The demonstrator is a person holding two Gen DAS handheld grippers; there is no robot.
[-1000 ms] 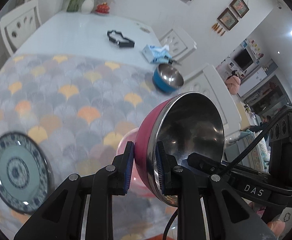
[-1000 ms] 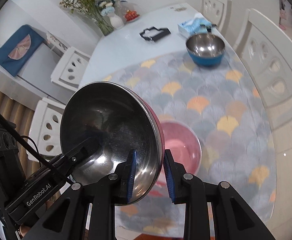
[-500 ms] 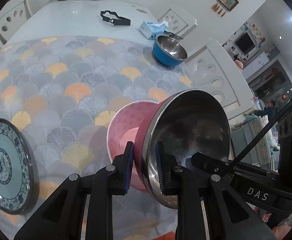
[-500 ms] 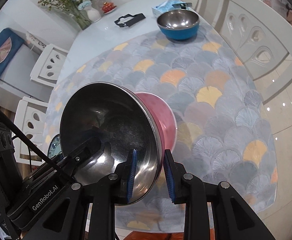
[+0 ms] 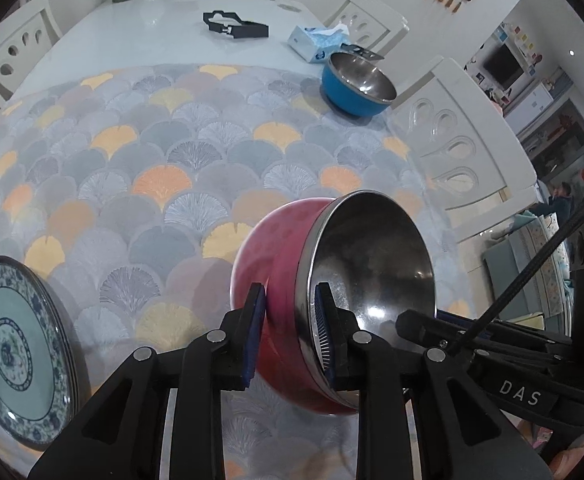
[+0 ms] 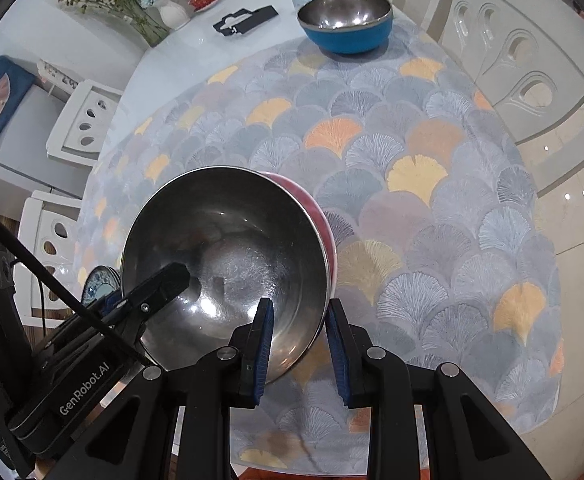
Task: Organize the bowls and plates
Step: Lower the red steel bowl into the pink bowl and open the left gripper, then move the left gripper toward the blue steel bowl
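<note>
- I have the red bowl (image 5: 372, 272), steel-lined, by its rim from two sides. It hangs tilted over the pink bowl (image 5: 252, 248) at about 5 o'clock in the left view. Its red wall is at or just inside the pink rim, but I cannot tell whether they touch.
- The left gripper (image 5: 290, 304) is narrow, with one pad inside the steel and one on the red wall. Its jaws have just been opening with the rim between them, and I cannot tell whether the pads press on it now.
- The right gripper (image 6: 298, 312) is narrow too, clamped across the rim on the opposite side.
- Risk one: if my left side lets go while the bowl is tilted, it may pivot on the right grip. It would then drop edge-first onto the pink rim.
- Risk two: a knock like that could push the pink bowl across the tablecloth (image 5: 132, 184) or seat the red one crooked. The cloth would likely slide or bunch under it.
- Risk three: each gripper has a finger inside the bowl. Pulling out at an angle could hook the rim and lift the bowl back out.
- Count of bowls: three, namely red, pink, and the blue bowl (image 5: 352, 96) at 1 o'clock, well apart from the other two.
- Count of plates: one patterned plate (image 5: 12, 352) at 8 o'clock. I cannot tell whether any others lie beneath it.
- Count of grippers: two.
</note>
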